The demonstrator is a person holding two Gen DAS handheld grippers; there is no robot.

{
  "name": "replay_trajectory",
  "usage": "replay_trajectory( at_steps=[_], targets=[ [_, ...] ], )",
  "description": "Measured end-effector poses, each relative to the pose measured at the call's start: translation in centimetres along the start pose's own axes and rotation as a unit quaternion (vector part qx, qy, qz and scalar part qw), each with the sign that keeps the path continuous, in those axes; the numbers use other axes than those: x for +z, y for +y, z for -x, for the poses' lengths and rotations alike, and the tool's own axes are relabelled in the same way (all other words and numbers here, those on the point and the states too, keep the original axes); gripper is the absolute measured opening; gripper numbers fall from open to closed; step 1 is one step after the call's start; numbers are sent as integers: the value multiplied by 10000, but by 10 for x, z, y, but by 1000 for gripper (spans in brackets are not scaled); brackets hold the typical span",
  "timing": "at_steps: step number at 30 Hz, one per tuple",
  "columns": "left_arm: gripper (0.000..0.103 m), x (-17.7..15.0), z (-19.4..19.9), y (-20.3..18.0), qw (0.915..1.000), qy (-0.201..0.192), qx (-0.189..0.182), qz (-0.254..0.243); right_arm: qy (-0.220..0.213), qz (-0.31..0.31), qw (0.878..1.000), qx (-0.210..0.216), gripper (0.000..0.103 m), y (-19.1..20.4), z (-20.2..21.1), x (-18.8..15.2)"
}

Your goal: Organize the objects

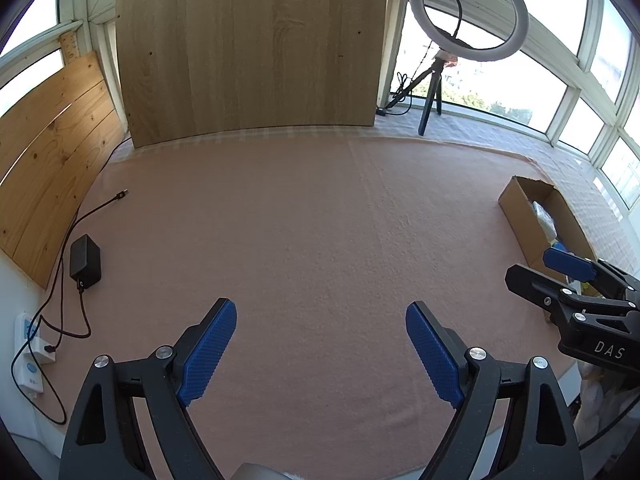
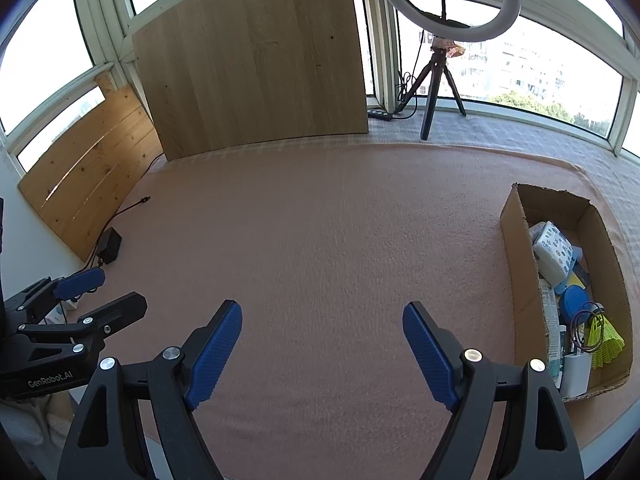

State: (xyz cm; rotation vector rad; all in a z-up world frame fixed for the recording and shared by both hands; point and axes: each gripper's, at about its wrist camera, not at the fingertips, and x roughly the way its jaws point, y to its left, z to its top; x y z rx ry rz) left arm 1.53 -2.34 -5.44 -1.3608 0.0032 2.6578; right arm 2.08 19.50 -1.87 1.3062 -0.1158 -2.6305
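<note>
Four blue fingers (image 2: 218,350) spread wide; one cardboard box (image 2: 520,280).

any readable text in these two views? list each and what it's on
"DAS": white letters on the right gripper body, left wrist view.
"GenRobot.AI": white letters on the left gripper body, right wrist view.
Print on the white packet and other items in the cardboard box: too small to read.

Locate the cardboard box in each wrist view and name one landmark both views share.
Left wrist view: the cardboard box sits at the right edge on the pink mat, its near end hidden behind the right gripper.
Right wrist view: the box lies at the right, fully visible, with items inside.
Shared landmark: the ring light on its tripod, upper right in both.
</note>
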Motion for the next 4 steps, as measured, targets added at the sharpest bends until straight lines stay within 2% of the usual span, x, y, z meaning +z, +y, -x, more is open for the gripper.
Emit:
replay_trajectory(
  at_steps=[4],
  targets=[
    [90,0,-4,1,10000,48,-5,16,46,-13,10000,-8,79,-1,-3,0]
  ],
)
